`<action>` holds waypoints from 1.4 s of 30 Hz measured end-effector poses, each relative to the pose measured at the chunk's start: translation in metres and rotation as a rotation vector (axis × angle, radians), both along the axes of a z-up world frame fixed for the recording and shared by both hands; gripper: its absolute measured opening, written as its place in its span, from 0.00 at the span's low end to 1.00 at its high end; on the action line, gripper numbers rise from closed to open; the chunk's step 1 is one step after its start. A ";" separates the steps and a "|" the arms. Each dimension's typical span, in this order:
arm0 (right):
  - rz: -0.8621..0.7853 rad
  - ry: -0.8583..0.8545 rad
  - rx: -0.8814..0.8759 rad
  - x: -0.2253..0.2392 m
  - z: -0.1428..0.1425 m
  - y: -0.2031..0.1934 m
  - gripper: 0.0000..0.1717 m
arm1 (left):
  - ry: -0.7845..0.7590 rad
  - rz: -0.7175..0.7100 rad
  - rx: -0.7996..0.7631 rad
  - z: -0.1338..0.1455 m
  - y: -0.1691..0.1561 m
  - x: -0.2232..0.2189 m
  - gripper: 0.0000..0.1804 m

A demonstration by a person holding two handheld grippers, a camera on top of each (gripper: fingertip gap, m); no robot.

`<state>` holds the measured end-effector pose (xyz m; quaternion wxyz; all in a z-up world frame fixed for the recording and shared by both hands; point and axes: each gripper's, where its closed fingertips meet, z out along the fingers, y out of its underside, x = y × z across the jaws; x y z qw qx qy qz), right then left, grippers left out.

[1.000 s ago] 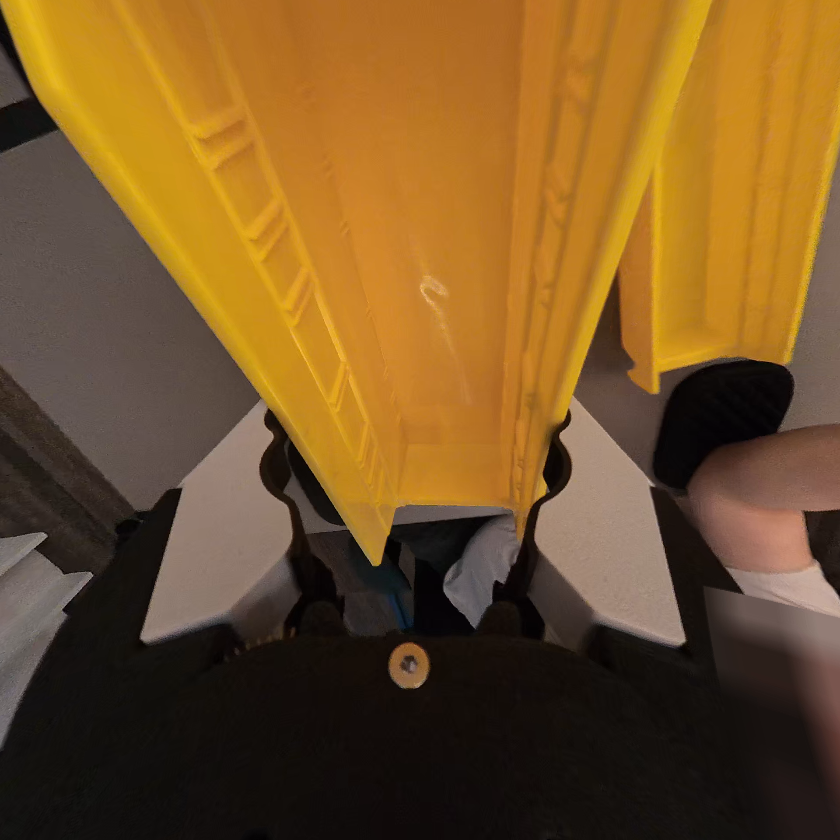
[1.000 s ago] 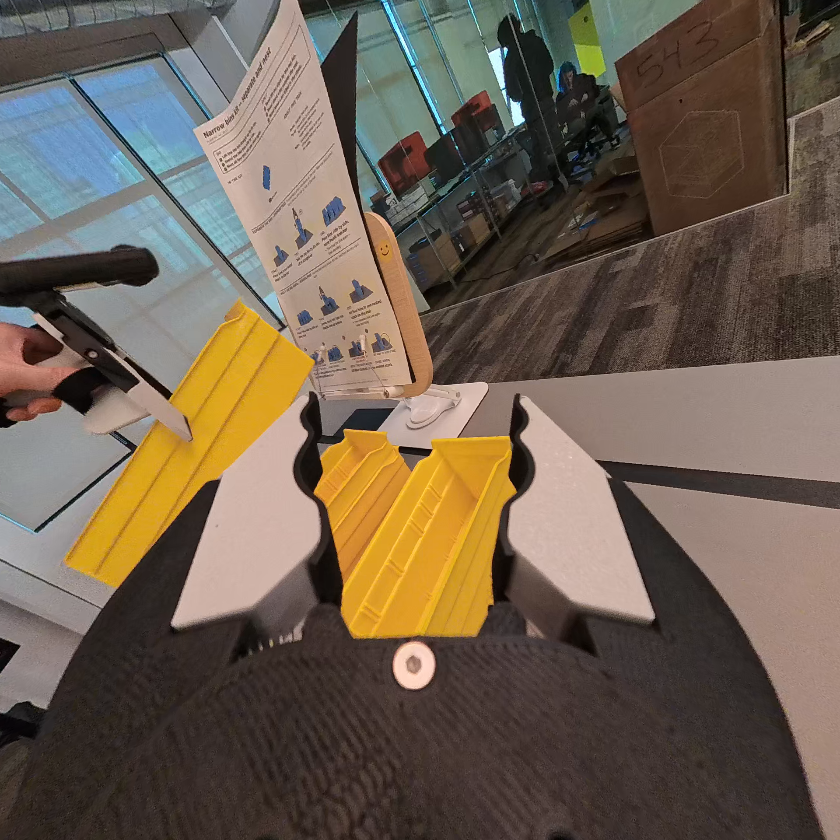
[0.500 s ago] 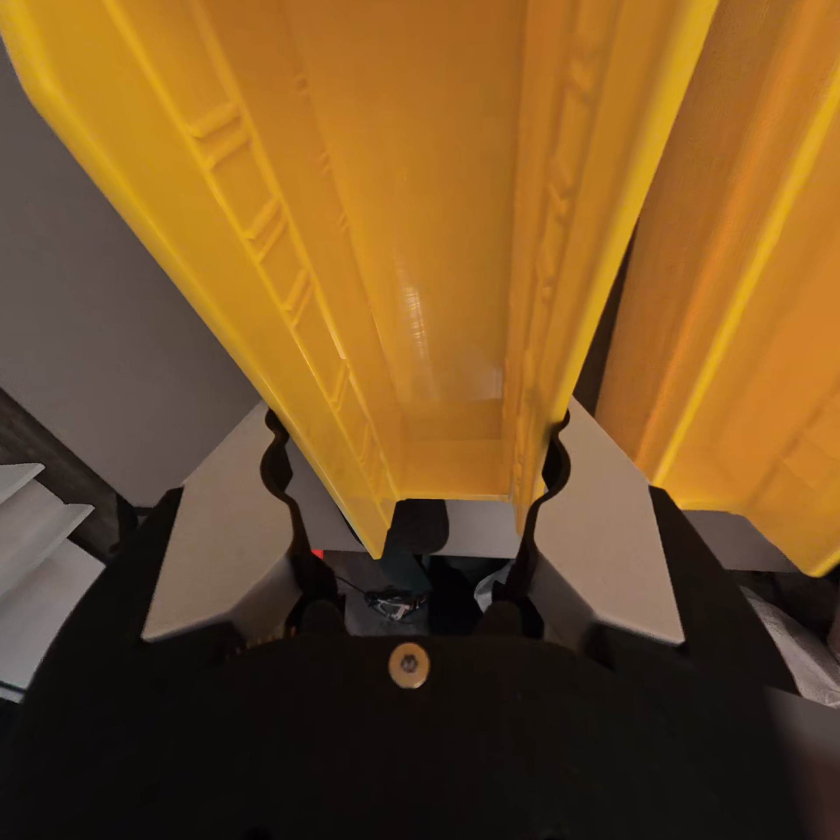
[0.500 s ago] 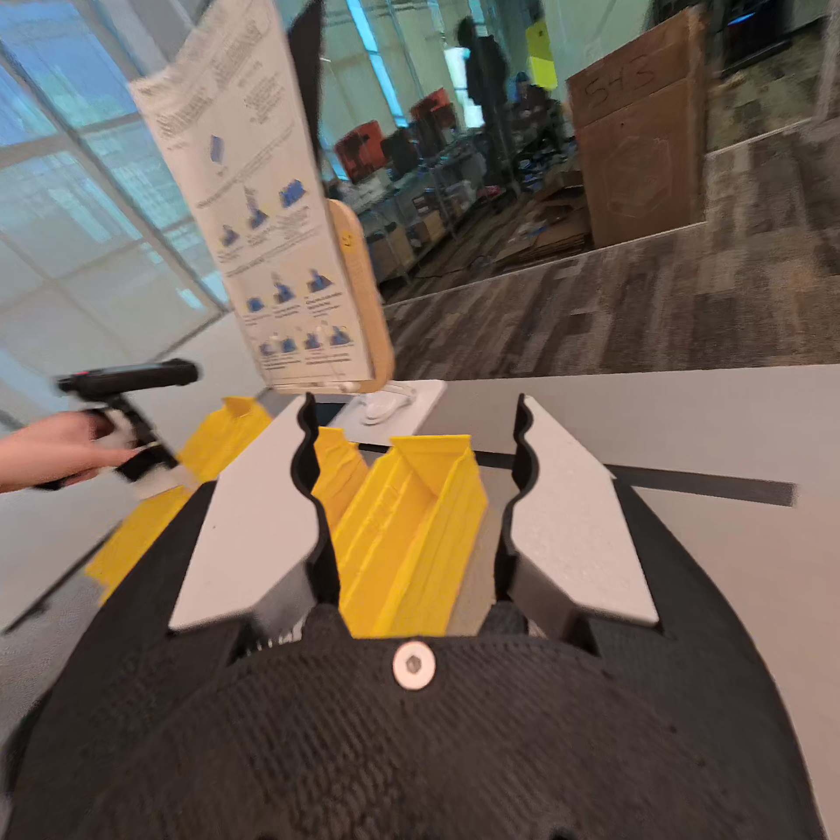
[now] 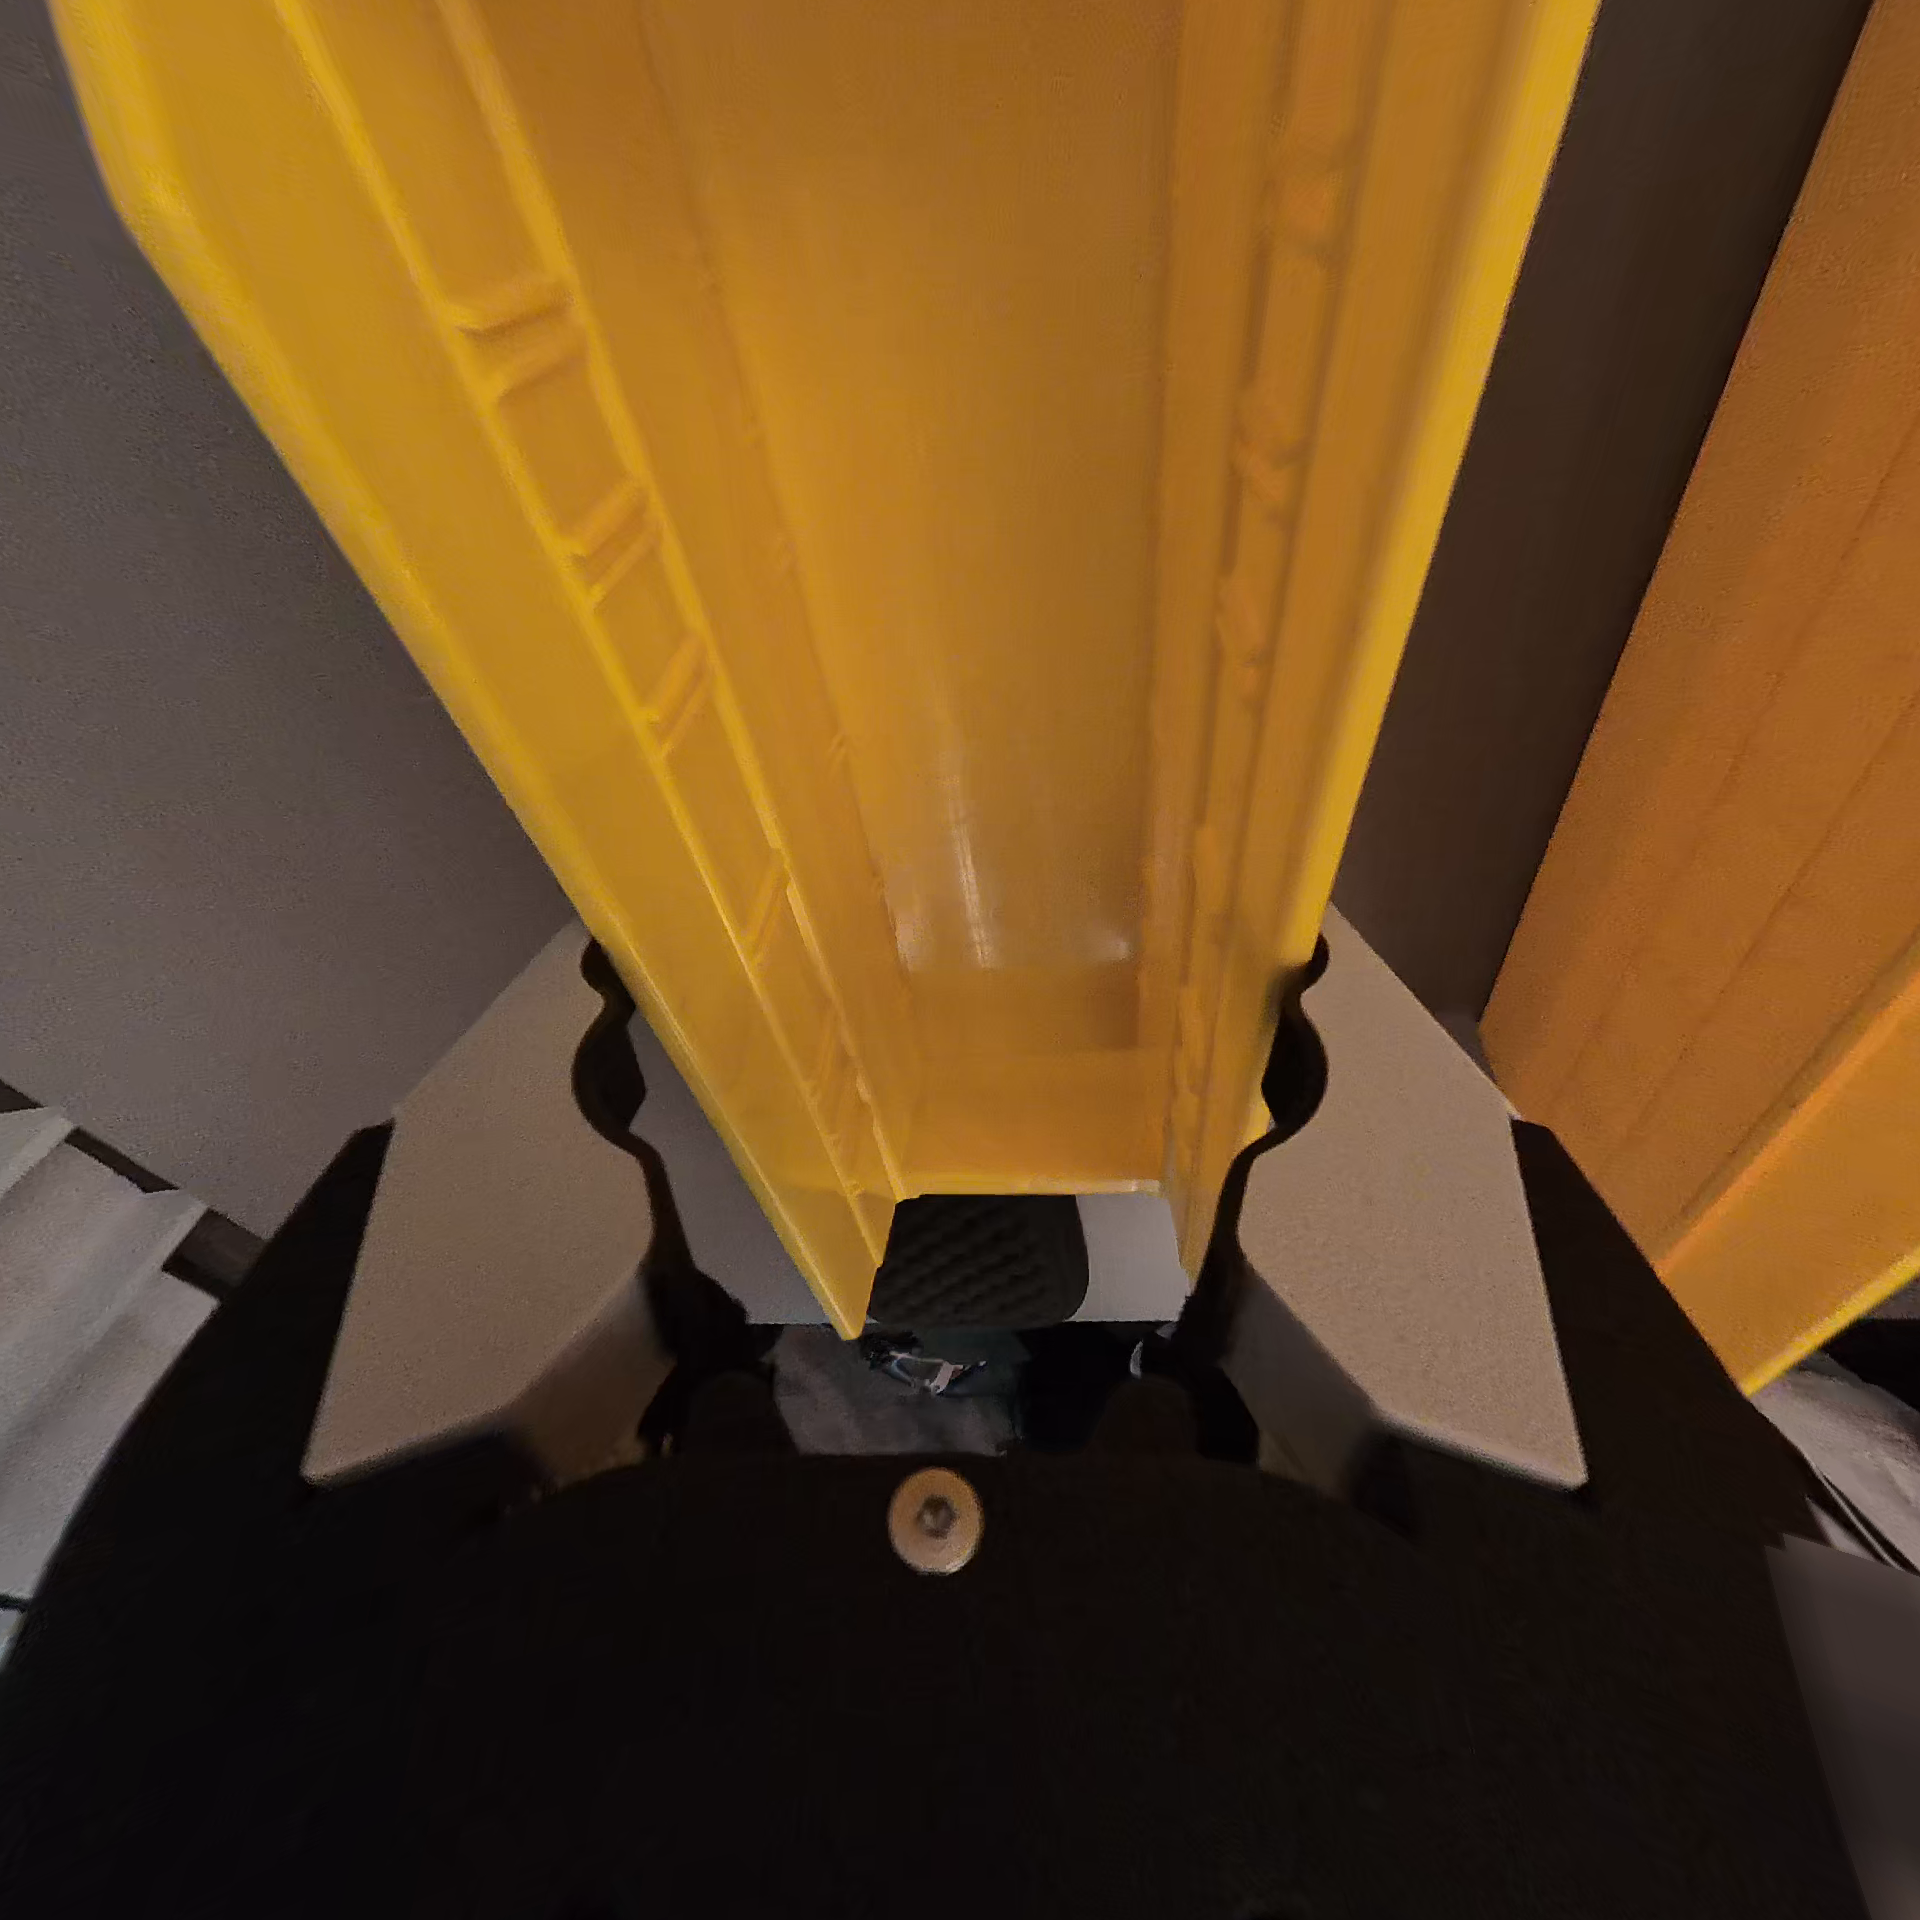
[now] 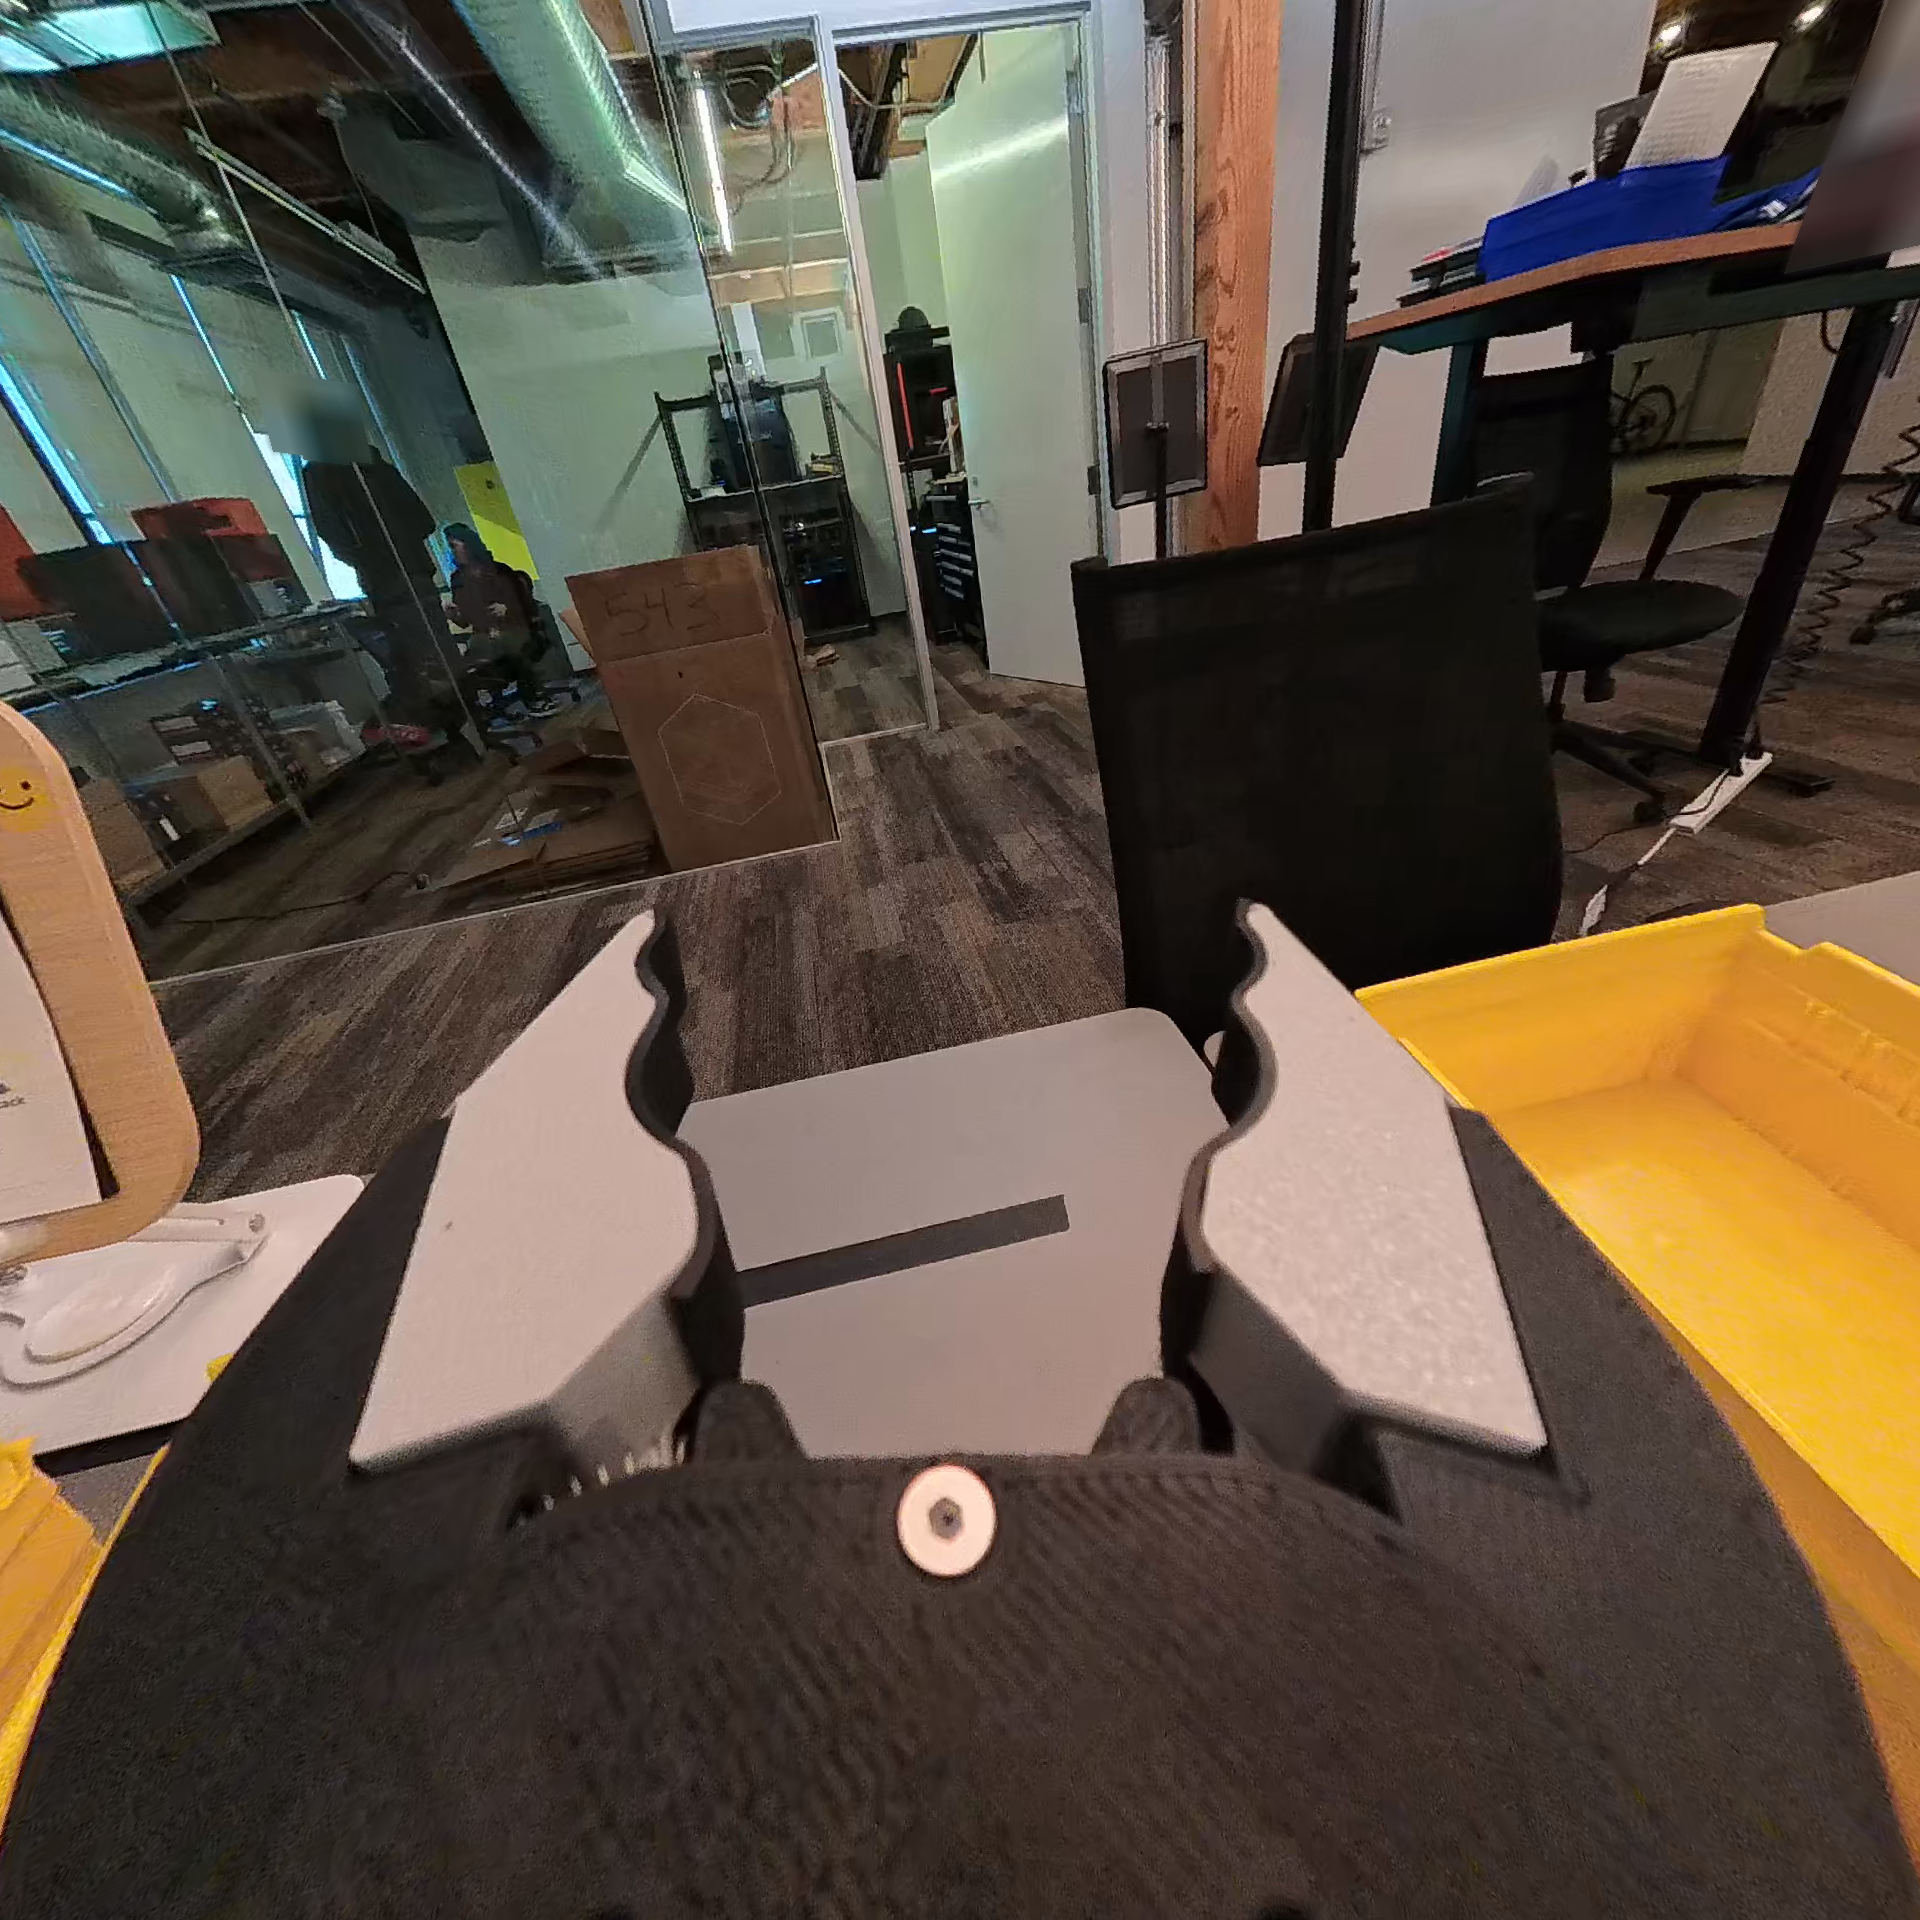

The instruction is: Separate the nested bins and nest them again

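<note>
Left hand-held gripper [image 5: 951, 997] is clamping a yellow bin [image 5: 935, 520]; right hand-held gripper [image 6: 951, 997] is hovering wide open, bare, over the worktop [image 6: 935, 1174].

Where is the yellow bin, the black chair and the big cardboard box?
yellow bin [image 6: 1714, 1164]: right wrist view, on its inside floor.
black chair [image 6: 1320, 748]: right wrist view, on its mesh back.
cardboard box [image 6: 707, 727]: right wrist view, on its front face.
</note>
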<state>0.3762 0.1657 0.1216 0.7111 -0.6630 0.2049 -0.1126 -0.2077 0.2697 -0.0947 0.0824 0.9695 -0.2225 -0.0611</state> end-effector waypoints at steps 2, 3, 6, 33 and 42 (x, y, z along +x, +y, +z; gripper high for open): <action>0.012 0.007 -0.006 -0.001 -0.003 0.003 0.60 | 0.016 -0.007 -0.022 -0.005 -0.004 -0.001 0.71; 0.021 0.007 -0.013 -0.003 -0.004 0.006 0.60 | 0.023 0.001 -0.015 -0.005 -0.003 -0.001 0.71; 0.040 0.011 -0.025 -0.008 -0.007 0.011 0.60 | 0.026 0.004 0.035 0.005 0.006 0.000 0.72; 0.173 0.153 -0.031 -0.018 -0.028 0.028 0.61 | -0.064 0.027 0.128 0.038 -0.049 0.179 0.84; 0.193 0.165 -0.009 -0.020 -0.026 0.030 0.60 | -0.024 0.032 0.097 0.016 -0.052 0.181 0.82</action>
